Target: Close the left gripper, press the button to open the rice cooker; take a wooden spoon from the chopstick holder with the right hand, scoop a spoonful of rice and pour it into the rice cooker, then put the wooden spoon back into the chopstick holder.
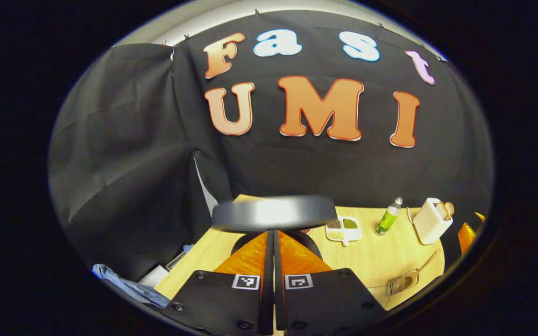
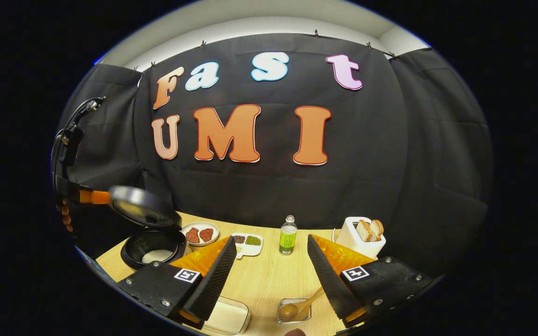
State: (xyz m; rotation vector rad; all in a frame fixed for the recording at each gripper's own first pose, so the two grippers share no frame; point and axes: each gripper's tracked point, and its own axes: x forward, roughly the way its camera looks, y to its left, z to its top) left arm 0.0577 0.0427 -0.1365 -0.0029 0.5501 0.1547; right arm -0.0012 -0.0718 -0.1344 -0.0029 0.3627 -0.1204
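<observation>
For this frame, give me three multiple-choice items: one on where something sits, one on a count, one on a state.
1. Where does the wooden spoon lie?
A. In the clear holder at the table's near edge
B. Inside the rice cooker
C. On the plate

2. How many slices of bread stand in the toaster?
A. None
B. Two
C. Five

3. How is the rice cooker's lid?
A. Shut flat
B. Raised open
C. Lying on the table

Answers:
1 A: the wooden spoon has its bowl in the clear holder, near the right gripper.
2 B: two slices stick out of the toaster.
3 B: the lid stands up over the rice cooker, showing rice inside.
</observation>
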